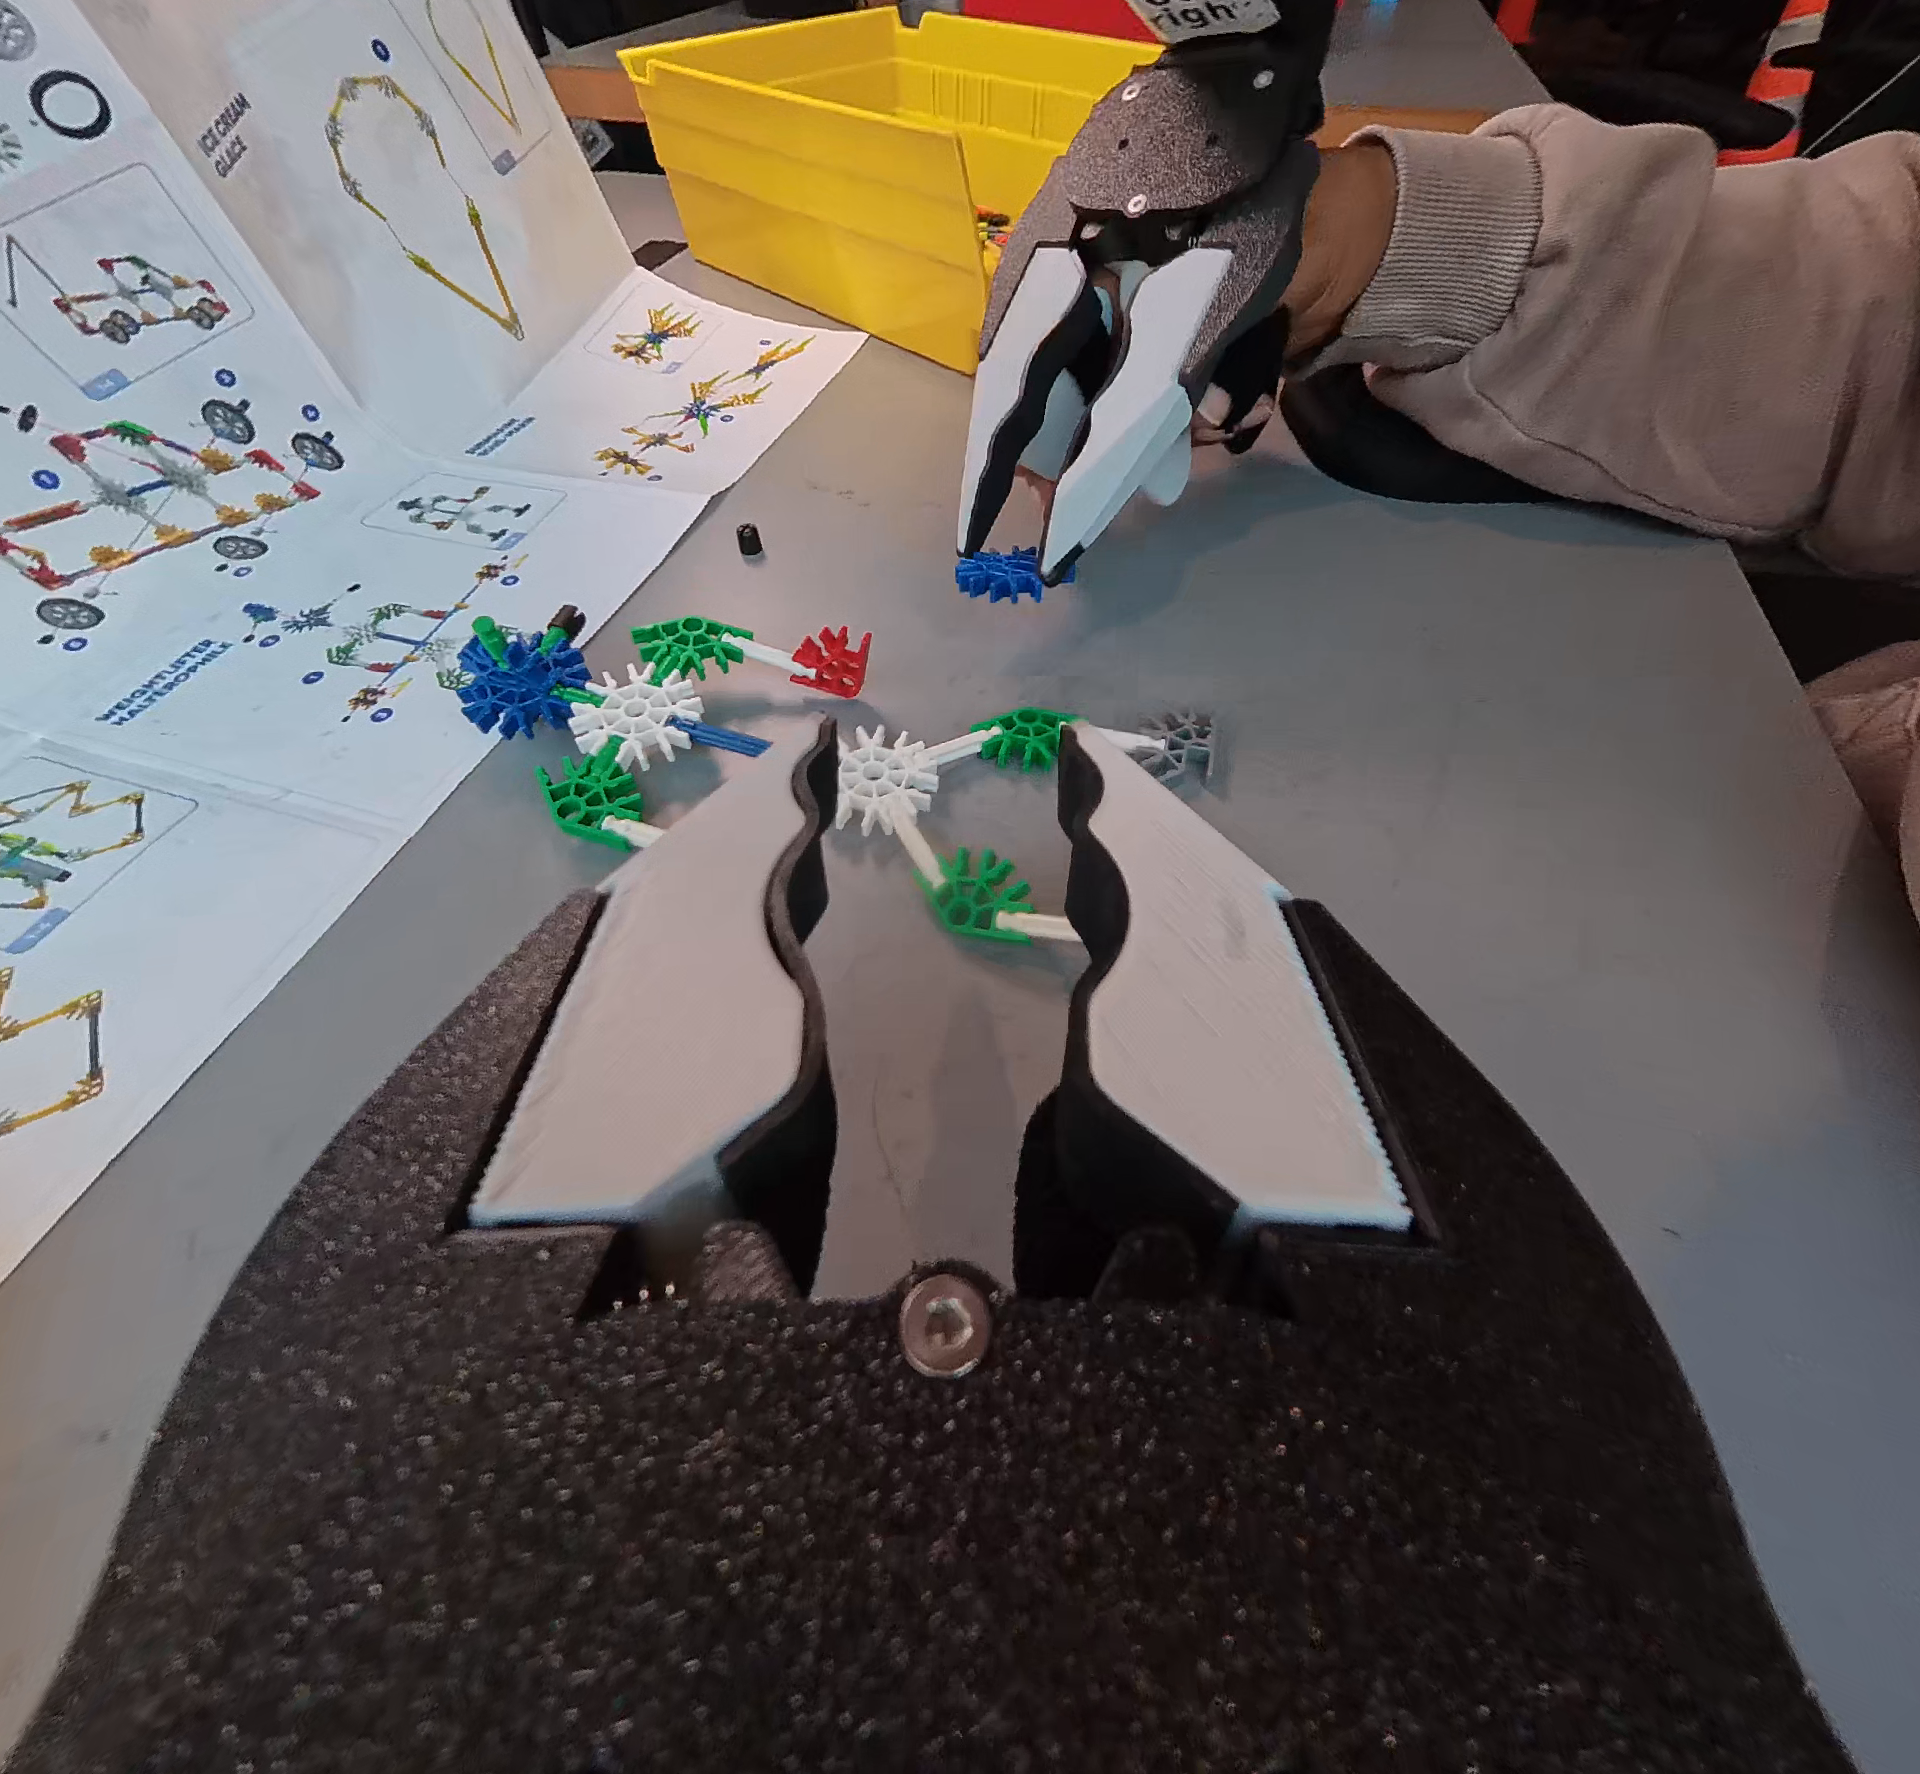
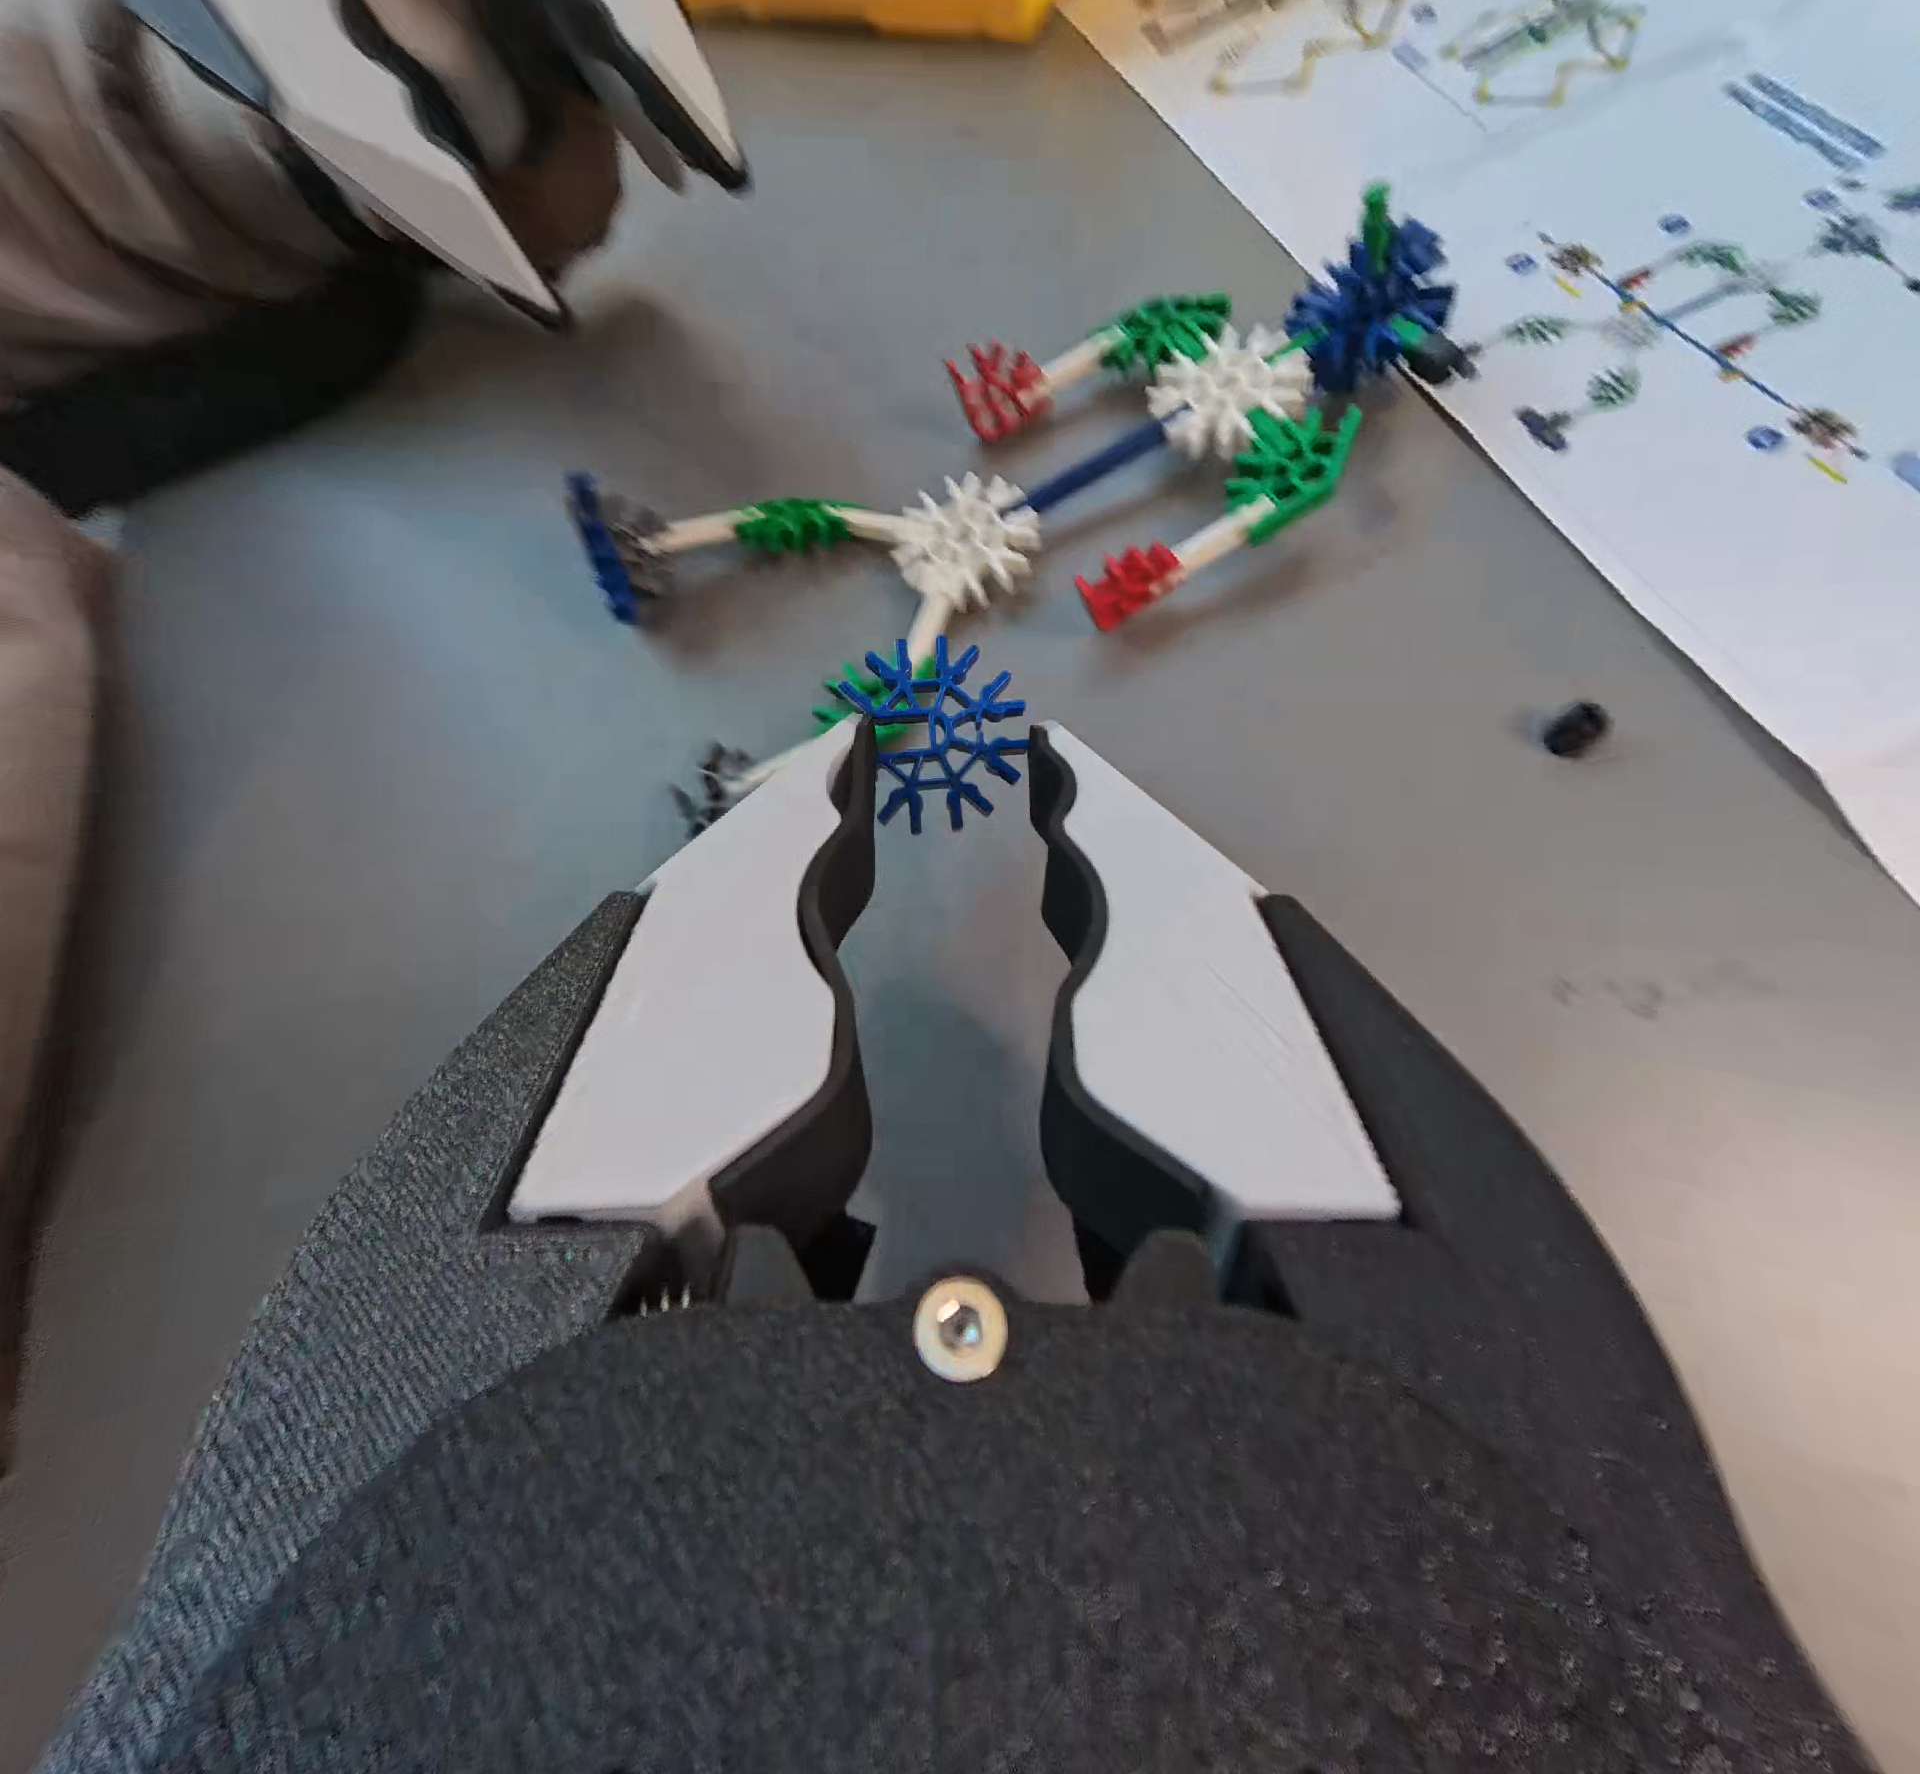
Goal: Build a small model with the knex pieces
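My left gripper (image 1: 951, 758) is open and holds nothing. Its tips hover over a stick-figure model of plastic rods and connectors lying on the grey table (image 1: 1403, 841), straddling the model's white connector (image 1: 883, 777) and a green connector (image 1: 1029, 737). My right gripper (image 2: 948, 735) is shut on a loose blue snowflake connector (image 2: 940, 748), both pads against its spokes. The left wrist view shows that gripper (image 1: 1013, 566) pointing down with the blue connector (image 1: 997, 574) at its tips, just beyond the model. The open left gripper (image 2: 646, 247) shows blurred in the right wrist view.
A yellow bin (image 1: 862, 166) stands at the back. A printed instruction sheet (image 1: 260, 374) covers the left side and rises behind. A small black cap (image 1: 750, 540) lies near the sheet's edge. A person's sleeve (image 1: 1662, 322) rests on the table at the right. The left gripper's tips are roughly 12 cm from the right gripper's.
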